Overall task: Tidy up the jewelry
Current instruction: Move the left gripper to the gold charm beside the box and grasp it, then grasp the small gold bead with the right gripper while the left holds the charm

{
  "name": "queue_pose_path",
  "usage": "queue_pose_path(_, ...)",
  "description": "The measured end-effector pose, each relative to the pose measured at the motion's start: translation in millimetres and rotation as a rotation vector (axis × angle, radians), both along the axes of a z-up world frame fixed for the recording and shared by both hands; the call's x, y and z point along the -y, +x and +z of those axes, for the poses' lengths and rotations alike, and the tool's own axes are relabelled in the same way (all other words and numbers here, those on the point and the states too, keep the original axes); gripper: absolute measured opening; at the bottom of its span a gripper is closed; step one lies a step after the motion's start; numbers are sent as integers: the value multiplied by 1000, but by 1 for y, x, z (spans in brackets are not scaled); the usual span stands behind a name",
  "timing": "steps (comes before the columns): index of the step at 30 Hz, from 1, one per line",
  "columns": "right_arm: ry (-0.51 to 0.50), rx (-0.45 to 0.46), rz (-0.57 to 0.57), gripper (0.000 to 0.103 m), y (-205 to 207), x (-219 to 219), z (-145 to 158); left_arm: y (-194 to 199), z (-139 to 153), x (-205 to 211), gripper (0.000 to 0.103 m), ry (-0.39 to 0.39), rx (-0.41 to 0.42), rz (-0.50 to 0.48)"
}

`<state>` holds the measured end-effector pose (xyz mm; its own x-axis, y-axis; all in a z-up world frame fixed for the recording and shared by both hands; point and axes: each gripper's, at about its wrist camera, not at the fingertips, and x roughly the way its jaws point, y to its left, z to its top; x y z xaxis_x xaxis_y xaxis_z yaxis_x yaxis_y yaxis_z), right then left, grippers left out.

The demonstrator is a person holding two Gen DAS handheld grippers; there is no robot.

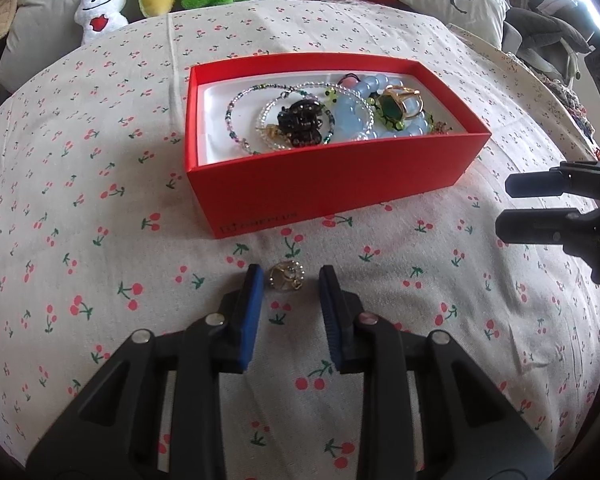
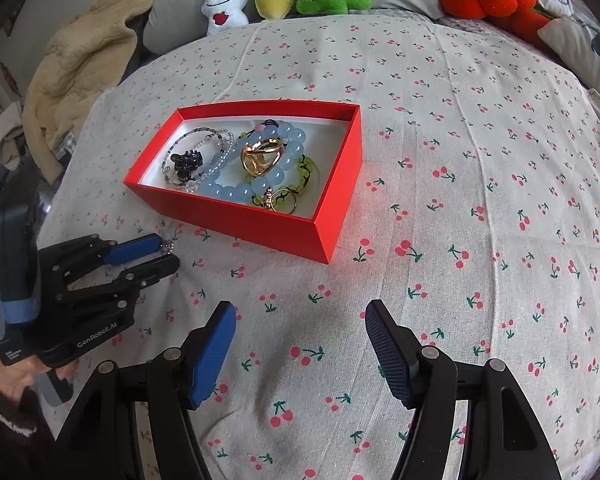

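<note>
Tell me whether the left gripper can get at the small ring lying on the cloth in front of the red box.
Probably yes. The left gripper is open, with the small ring lying on the cloth between its fingertips and nothing in the way. The red box sits beyond it, and the right gripper is off to the side.

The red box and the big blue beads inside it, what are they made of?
The red box looks like matte cardboard: flat stiff walls, sharp folded corners, a white lining. The blue bead bracelet looks like glass or polished stone, maybe plastic: the beads are smooth, milky and slightly see-through, with small shiny highlights. The pictures cannot settle which.
</note>
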<state>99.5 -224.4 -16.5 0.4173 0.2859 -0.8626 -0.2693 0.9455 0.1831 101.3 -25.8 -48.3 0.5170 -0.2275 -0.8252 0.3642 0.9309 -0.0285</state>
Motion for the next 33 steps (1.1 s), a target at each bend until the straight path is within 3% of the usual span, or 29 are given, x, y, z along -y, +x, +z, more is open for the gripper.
queue_pose_path(3, 2, 0, -1, 68, 0, 0, 0, 1, 0, 0, 21, 6, 4, 5)
queue_pose_path(11, 6, 4, -7, 68, 0, 1, 3, -1, 4, 2, 20, 17, 22, 7)
queue_pose_path(20, 11, 19, -9, 68, -3, -2, 10, -10, 26, -3, 20, -27, 58, 16)
queue_pose_path(33, -1, 0, 24, 68, 0, -45, 4, -17, 31, -50, 20, 11, 13, 158)
